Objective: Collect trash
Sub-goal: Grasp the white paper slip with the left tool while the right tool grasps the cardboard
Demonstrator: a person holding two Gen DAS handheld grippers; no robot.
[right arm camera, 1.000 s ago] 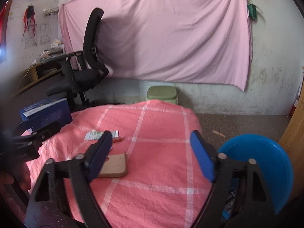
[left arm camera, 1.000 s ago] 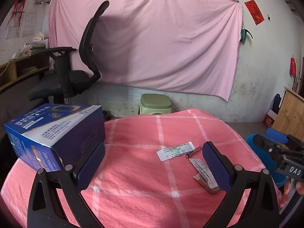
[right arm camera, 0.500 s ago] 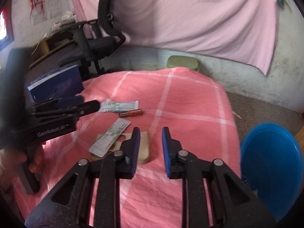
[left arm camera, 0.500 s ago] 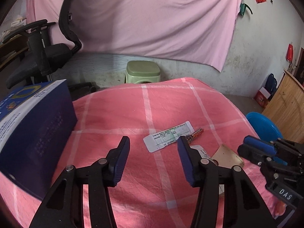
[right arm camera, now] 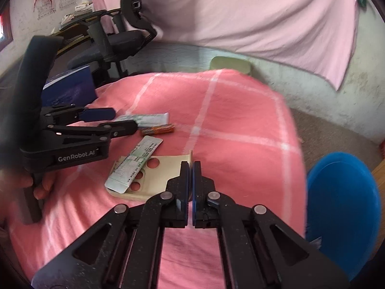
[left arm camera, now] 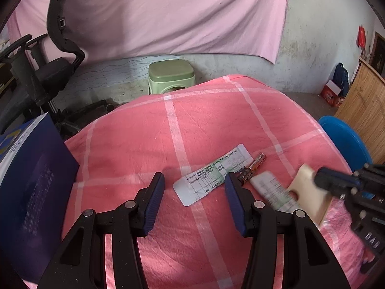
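Observation:
On the pink checked cloth (left arm camera: 207, 120) lie a white printed paper strip (left arm camera: 213, 174), an orange-brown battery (left arm camera: 252, 168) and a second paper strip (right arm camera: 134, 166). My right gripper (right arm camera: 191, 166) is shut on the edge of a beige card with round holes (right arm camera: 158, 173), and the second strip rests on that card. The card (left arm camera: 310, 192) looks lifted and tilted in the left wrist view. My left gripper (left arm camera: 193, 190) is open and empty, just in front of the first strip. The left gripper (right arm camera: 113, 121) also shows in the right wrist view.
A dark blue box (left arm camera: 31, 192) stands on the cloth at the left. A blue plastic bin (right arm camera: 341, 207) sits on the floor to the right of the table. A green stool (left arm camera: 170, 75) and a black office chair (left arm camera: 43, 72) stand behind.
My right gripper closed on the beige card's edge and began lifting it. My left gripper moved forward and down toward the first paper strip, its jaws narrower than a second ago.

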